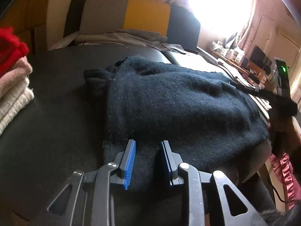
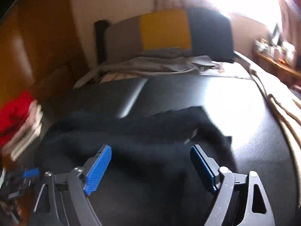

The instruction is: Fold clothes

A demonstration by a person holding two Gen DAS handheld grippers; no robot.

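Lower centre: left claw [image 1: 148,146] part-spread over near hem of dark sweater [image 1: 178,101]; right claw [image 2: 150,150] spread wide above it. Mid-frame: sweater bunched on black table [image 1: 56,98]. Upper left: folded stack [image 1: 13,82]. Best to smooth flat and match edges before creasing.

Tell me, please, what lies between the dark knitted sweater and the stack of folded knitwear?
Only bare black tabletop separates sweater from stack, in the left wrist view.

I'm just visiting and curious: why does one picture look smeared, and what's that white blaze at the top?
Right wrist view: motion blur smears the dark sweater and folded pile. Left wrist view: sharper, knit visible; the window is blown out to white. Both views: fisheye bends the table edges.
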